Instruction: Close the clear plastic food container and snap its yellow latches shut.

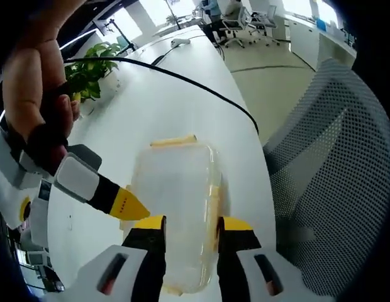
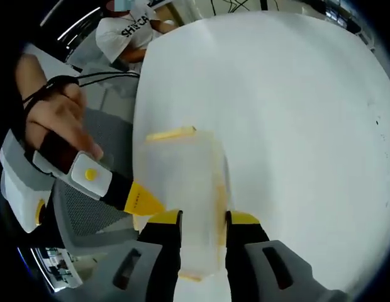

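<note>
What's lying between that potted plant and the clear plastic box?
Bare white table, in the left gripper view; the black cable runs past farther back, between the plant and the box.

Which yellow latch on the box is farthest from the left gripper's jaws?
The yellow latch on the container's far short end, toward the plant; the long side's latch sits beside the jaws.

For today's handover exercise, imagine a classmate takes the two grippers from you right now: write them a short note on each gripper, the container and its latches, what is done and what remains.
Left gripper: jaws apart, astride the near end of the clear container, gripping nothing.
Right gripper: jaws apart, likewise at the container's end; its tip touches the container's side.
The container lies on the white table, lid on.
A yellow latch at the far end sticks out; whether any is snapped is too blurred to tell.
Left to do: press each latch down and check.
</note>
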The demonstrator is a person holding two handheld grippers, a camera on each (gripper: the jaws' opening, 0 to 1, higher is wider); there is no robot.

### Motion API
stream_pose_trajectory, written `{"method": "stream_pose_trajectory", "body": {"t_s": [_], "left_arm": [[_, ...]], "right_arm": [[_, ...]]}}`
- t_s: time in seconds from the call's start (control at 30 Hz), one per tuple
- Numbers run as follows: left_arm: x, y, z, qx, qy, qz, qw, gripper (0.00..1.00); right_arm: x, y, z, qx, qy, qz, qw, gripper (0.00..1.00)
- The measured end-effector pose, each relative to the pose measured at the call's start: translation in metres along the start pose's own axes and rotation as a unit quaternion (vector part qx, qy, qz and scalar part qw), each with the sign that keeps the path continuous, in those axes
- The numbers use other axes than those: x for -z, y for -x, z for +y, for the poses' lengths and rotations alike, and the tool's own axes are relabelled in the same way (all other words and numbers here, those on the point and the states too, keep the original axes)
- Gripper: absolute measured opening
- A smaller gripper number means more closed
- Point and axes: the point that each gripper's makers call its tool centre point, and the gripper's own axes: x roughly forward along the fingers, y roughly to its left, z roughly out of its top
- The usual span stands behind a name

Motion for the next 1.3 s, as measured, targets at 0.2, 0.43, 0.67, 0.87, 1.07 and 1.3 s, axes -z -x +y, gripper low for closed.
{"method": "stream_pose_trajectory", "body": {"t_s": [0.2, 0.43, 0.67, 0.87, 1.07, 1.3], "left_arm": [[-0.005, -0.001, -0.001, -0.004, -0.002, 0.014, 0.9999, 0.26], [-0.008, 0.001, -0.003, -0.001, 0.007, 0.009, 0.9999, 0.26], [-0.012, 0.002, -0.004, 0.013, 0.007, 0.010, 0.9998, 0.27], [-0.013, 0.004, -0.014, 0.036, 0.006, 0.005, 0.9993, 0.37], [-0.013, 0.005, -0.023, 0.053, 0.003, 0.003, 0.9986, 0.51], [-0.015, 0.008, -0.036, 0.097, 0.002, -0.009, 0.9952, 0.67]], "right_arm": [[-0.001, 0.000, -0.001, 0.004, -0.001, 0.002, 1.0000, 0.24], [-0.001, 0.001, -0.001, 0.018, 0.000, 0.000, 0.9998, 0.24], [-0.001, 0.005, 0.000, 0.058, 0.013, -0.040, 0.9974, 0.25], [-0.002, 0.009, 0.001, 0.117, 0.033, -0.098, 0.9878, 0.24], [0.000, 0.011, 0.002, 0.143, 0.026, -0.159, 0.9765, 0.24], [0.005, 0.012, 0.008, 0.165, 0.034, -0.194, 0.9665, 0.33]]}}
